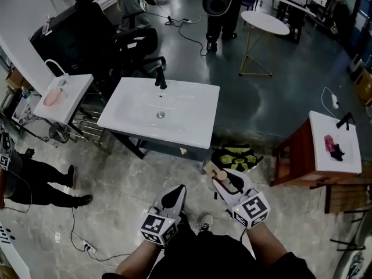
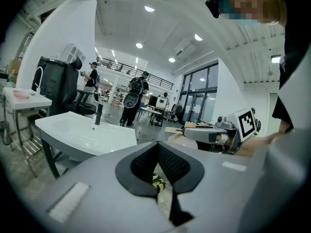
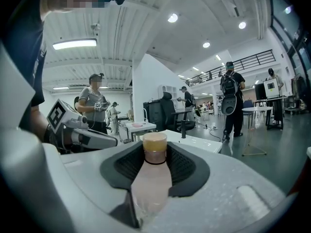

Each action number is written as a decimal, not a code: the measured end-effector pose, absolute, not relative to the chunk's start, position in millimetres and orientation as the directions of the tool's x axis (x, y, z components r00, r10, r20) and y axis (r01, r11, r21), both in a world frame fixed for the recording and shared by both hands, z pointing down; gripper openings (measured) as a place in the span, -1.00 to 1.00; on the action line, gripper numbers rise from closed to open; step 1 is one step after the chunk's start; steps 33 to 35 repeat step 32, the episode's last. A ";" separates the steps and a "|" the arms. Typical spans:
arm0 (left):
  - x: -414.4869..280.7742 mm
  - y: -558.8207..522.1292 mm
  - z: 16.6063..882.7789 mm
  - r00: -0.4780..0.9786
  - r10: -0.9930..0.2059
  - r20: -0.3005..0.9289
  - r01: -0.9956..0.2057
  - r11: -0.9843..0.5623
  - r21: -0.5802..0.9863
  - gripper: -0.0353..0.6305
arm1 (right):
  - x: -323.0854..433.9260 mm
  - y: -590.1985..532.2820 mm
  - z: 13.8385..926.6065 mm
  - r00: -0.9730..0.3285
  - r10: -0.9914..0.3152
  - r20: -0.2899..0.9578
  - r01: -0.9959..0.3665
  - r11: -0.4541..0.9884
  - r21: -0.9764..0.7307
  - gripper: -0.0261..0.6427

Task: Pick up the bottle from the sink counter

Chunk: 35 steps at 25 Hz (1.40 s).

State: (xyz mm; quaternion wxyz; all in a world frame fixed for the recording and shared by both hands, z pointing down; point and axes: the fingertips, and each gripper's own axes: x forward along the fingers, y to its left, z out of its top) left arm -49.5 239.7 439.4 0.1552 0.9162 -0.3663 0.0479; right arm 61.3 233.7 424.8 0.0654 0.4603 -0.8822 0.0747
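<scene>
Right gripper (image 1: 220,181): fingers (image 3: 127,166) pinched on the bottle (image 3: 154,166). The pale pink body sat between the two black pads, with the tan cap (image 3: 155,142) poking just past the fingertips. The bottle lay along the line of the jaws, cap end away from the hand. In the head view the cap (image 1: 221,175) showed at the tip of this gripper, clear of the sink counter (image 1: 192,132) and held over the floor on its near side.

Left gripper (image 1: 181,189): fingers pressed together at the tips, nothing gripped. Only floor and a bit of yellow-and-black showed through the hollow between the pads (image 2: 141,165). It was held just beside the right gripper, to that gripper's left, both pointing toward the counter.

Beyond both sets of fingertips: the white sink counter with its basin, and the black faucet (image 1: 160,77) at the far edge. A yellow-and-black bag (image 1: 235,157) lay on the floor between the right fingertips and the counter's near corner.

Well off to the left of the left fingers: a small white stand (image 1: 75,100) with a pink item (image 1: 53,96) on it. Well off to the right of the right fingers: a wooden stand with a white top (image 1: 325,156).

Far beyond the counter: a standing person (image 1: 221,7) and a round white table (image 1: 264,22).
</scene>
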 end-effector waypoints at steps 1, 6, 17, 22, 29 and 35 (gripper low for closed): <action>-49.0 239.4 439.5 0.727 -0.656 0.201 -0.686 -0.684 0.249 -0.88 | 61.1 233.4 424.9 -0.568 -0.802 0.184 -0.822 0.566 -0.070 -0.50; -47.2 237.0 438.8 0.729 -0.652 0.205 -0.684 -0.685 0.253 -0.88 | 60.8 230.7 424.5 -0.566 -0.803 0.184 -0.823 0.564 -0.071 -0.50; -47.0 230.2 442.7 0.725 -0.655 0.215 -0.689 -0.680 0.251 -0.88 | 63.7 220.9 429.1 -0.563 -0.805 0.184 -0.825 0.558 -0.087 -0.50; -47.1 226.3 442.8 0.722 -0.658 0.215 -0.692 -0.678 0.248 -0.88 | 67.0 214.6 428.5 -0.561 -0.808 0.178 -0.827 0.555 -0.087 -0.50; -44.6 221.9 446.2 0.722 -0.656 0.220 -0.692 -0.674 0.260 -0.88 | 71.4 207.6 429.2 -0.557 -0.810 0.182 -0.830 0.551 -0.089 -0.50; -42.0 221.1 447.6 0.723 -0.655 0.221 -0.691 -0.675 0.260 -0.88 | 74.4 206.2 430.1 -0.554 -0.812 0.184 -0.832 0.547 -0.090 -0.50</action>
